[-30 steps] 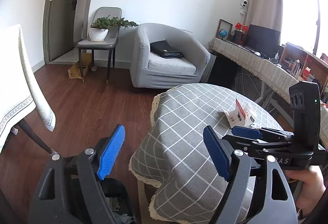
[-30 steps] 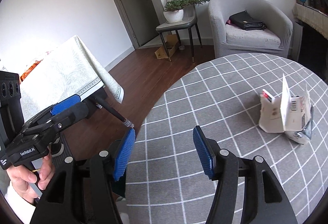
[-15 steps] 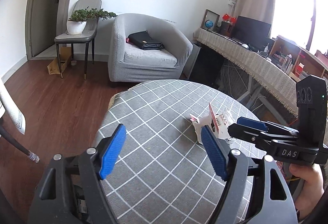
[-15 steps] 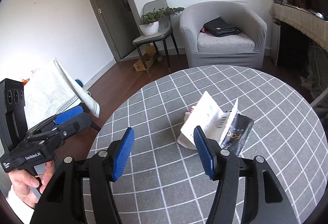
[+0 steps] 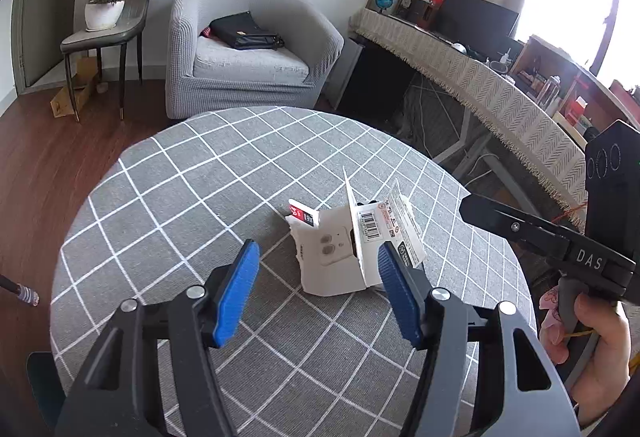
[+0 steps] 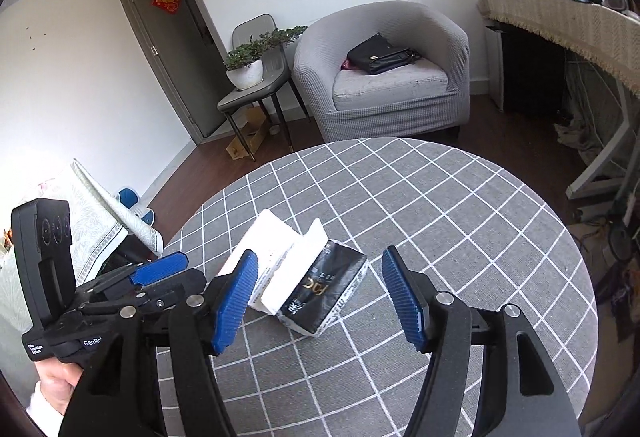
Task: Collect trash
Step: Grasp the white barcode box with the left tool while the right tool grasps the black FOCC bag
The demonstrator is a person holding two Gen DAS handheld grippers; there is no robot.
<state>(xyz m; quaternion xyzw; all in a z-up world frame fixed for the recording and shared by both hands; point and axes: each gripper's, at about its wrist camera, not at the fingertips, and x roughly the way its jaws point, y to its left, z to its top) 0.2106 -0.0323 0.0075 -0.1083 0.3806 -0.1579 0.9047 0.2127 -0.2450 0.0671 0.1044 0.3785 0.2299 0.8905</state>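
From my left wrist camera I see the left gripper hanging over the round table with its grey checked cloth; its jaws have just been closing in but stand apart, nothing pressed between the blue pads; the trash sits just ahead of the fingertips — a torn white carton with a flap standing upright, a barcode label on it, and a small red card poking out at its far left corner; the right pad overlaps the carton's right edge in the picture, though I cannot tell whether it touches; off to the right the right gripper reaches in, held by a hand at the lower right; behind the table are a grey armchair with a black bag on the seat and a chair bearing a potted plant

From my right wrist camera the right gripper is over the same table; its jaws have just been widening and stand open, empty; between and just beyond the pads lie the white carton and, touching its right side, a black packet with pale lettering — both resting on the cloth; at the left edge the left gripper comes in low beside the carton, one blue pad showing, and I can't tell its gap from here
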